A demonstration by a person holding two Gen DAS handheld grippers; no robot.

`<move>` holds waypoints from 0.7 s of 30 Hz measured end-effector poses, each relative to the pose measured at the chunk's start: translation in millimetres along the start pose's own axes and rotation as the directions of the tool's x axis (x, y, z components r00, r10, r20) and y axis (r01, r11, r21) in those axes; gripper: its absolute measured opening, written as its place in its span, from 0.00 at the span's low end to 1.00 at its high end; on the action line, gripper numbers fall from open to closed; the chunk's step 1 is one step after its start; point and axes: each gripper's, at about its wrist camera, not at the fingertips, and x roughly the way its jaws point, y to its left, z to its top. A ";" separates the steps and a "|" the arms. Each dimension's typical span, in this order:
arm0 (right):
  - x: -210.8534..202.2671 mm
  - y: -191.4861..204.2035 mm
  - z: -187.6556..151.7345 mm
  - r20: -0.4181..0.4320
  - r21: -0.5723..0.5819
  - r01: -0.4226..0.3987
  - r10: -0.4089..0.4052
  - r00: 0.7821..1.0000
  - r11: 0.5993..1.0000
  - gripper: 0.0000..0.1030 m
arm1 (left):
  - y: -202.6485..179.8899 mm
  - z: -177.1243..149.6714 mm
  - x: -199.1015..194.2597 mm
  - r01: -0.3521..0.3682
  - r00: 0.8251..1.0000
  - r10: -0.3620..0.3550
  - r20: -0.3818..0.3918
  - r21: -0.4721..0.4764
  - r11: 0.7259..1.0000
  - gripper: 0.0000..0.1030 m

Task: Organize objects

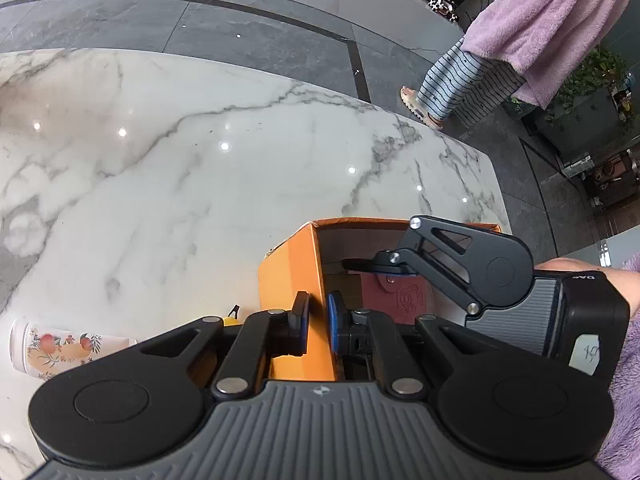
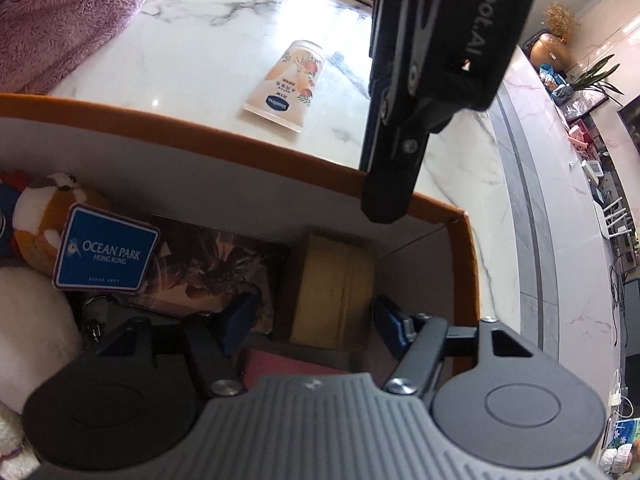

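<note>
An orange cardboard box (image 1: pixel 294 264) stands on the marble table. My left gripper (image 1: pixel 318 320) straddles its near wall, pads closed on the wall. My right gripper (image 2: pixel 312 326) is open inside the box (image 2: pixel 240 148), above a dark red item (image 2: pixel 292 364) and beside a yellow-brown block (image 2: pixel 332 292). The right gripper also shows in the left wrist view (image 1: pixel 376 264) over the dark red item (image 1: pixel 400 296). The box holds a plush toy (image 2: pixel 40 216) with a blue Ocean Park tag (image 2: pixel 106 254) and a patterned flat box (image 2: pixel 216 264). A Vaseline tube (image 2: pixel 290 84) lies on the table outside.
The tube also shows at the lower left of the left wrist view (image 1: pixel 56 346). The marble table (image 1: pixel 180 160) stretches ahead, its far edge meeting a grey floor. A person in a purple robe (image 1: pixel 540 28) stands beyond the table. Cluttered shelves (image 2: pixel 592 168) line the right.
</note>
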 end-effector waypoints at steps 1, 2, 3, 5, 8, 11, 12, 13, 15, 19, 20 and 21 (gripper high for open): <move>-3.0 -2.3 -0.6 -0.026 0.027 -0.001 0.002 1.000 1.000 0.69 | 0.8 -0.4 -0.4 0.004 1.000 -0.004 0.001 -0.006 1.000 0.12; -6.2 -5.2 -1.5 -0.066 0.060 -0.004 0.008 0.998 0.998 0.69 | 1.3 -1.0 -1.2 0.007 1.000 -0.007 0.001 -0.011 1.000 0.12; -8.7 -7.5 -2.7 -0.108 0.087 -0.004 0.013 0.994 0.996 0.67 | 0.9 -1.9 -2.5 0.007 1.000 -0.007 0.003 -0.014 1.000 0.12; -10.6 -9.5 -5.7 -0.216 0.119 0.005 0.021 0.976 0.993 0.56 | 0.1 -4.0 -3.6 0.000 1.000 0.001 0.004 -0.010 1.000 0.14; -7.4 -9.8 -14.2 -0.377 0.130 0.024 0.027 0.926 0.991 0.21 | -4.0 -8.2 -5.0 -0.023 1.000 0.022 0.012 0.016 1.000 0.17; 3.2 -9.8 -25.1 -0.524 0.151 0.055 0.033 0.851 0.987 0.19 | -6.8 -10.7 -2.3 -0.027 1.000 0.027 0.002 0.028 0.999 0.13; 6.3 -7.9 -27.5 -0.548 0.147 0.056 0.034 0.836 0.988 0.18 | -7.3 -11.7 -0.9 -0.026 1.000 0.026 -0.001 0.030 0.999 0.13; 9.9 -5.0 -29.1 -0.565 0.145 0.049 0.042 0.824 0.988 0.17 | -8.6 -12.4 -0.9 -0.034 0.999 0.034 0.005 0.037 0.999 0.13; 17.6 -0.1 -30.3 -0.585 0.159 0.034 0.066 0.808 0.987 0.17 | -10.5 -13.3 -0.9 -0.041 0.999 0.041 0.007 0.045 0.998 0.13; 32.0 3.5 -32.1 -0.600 0.148 0.060 0.042 0.799 0.987 0.17 | -11.9 -12.8 -0.7 -0.045 0.999 0.045 0.004 0.056 0.997 0.13; 34.2 2.5 -32.4 -0.595 0.149 0.067 0.035 0.803 0.987 0.17 | -12.3 -12.6 -0.6 -0.046 0.999 0.046 0.004 0.059 0.997 0.13; 35.4 1.6 -32.3 -0.585 0.147 0.073 0.027 0.811 0.986 0.17 | -12.2 -12.5 -0.2 -0.045 0.999 0.045 0.004 0.060 0.997 0.13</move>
